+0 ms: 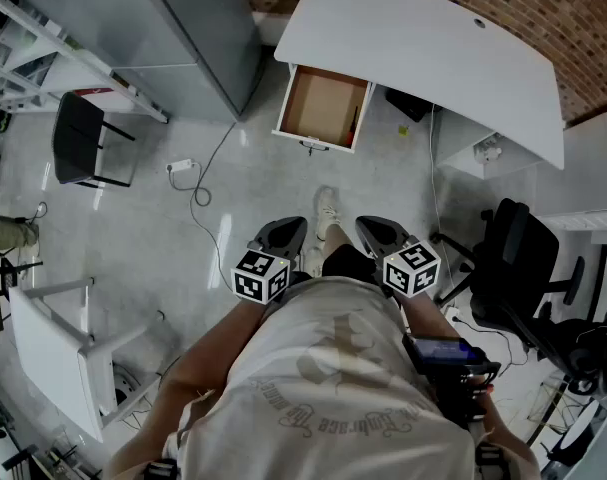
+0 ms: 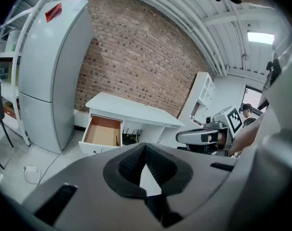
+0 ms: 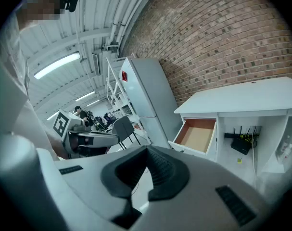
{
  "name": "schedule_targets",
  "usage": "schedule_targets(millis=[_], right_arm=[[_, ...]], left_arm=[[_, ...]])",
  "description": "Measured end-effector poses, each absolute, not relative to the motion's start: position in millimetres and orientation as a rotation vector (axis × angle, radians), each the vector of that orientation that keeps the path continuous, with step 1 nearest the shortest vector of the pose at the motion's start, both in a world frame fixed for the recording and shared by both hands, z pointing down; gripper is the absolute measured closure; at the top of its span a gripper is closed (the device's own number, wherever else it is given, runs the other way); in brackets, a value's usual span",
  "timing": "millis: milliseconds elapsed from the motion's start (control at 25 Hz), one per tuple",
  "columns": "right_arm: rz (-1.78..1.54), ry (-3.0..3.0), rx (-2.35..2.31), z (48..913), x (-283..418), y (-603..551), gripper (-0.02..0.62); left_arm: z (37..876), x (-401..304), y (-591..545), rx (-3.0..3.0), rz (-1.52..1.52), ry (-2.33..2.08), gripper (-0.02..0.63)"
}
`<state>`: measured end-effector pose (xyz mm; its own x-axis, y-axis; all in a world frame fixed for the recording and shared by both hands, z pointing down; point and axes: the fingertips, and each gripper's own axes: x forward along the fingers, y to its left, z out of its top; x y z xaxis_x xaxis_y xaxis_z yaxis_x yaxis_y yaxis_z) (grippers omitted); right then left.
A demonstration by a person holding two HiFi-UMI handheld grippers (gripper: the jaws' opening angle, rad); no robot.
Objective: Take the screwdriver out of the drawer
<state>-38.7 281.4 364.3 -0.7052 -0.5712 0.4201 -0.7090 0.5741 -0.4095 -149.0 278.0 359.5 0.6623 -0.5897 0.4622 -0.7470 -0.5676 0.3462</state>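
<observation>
Under the white desk [image 1: 423, 48], the drawer [image 1: 323, 108] stands pulled open, its brown bottom showing. The screwdriver [image 1: 355, 120] is a thin dark stick lying along the drawer's right wall; in the left gripper view the screwdriver [image 2: 116, 140] shows as a dark sliver in the drawer [image 2: 103, 131]. My left gripper [image 1: 283, 236] and right gripper [image 1: 378, 233] are held close to the person's body, well short of the drawer, both shut with nothing in them. The right gripper view shows the open drawer [image 3: 197, 135], but I cannot make out the tool there.
A grey fridge [image 1: 173, 38] stands left of the desk. A white cable and power strip [image 1: 183, 166] lie on the floor. A black chair [image 1: 78, 138] is at left, an office chair [image 1: 523, 268] at right, a white table [image 1: 53, 348] at lower left.
</observation>
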Motion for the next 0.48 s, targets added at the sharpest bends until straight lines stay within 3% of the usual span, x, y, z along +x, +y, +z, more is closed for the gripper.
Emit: schedule_targets(millis=[480], right_arm=[[0.797, -2.575, 1.102, 357, -20, 303, 0.572]], left_arm=[[347, -133, 293, 2.399, 0.39, -1.042, 0.587]])
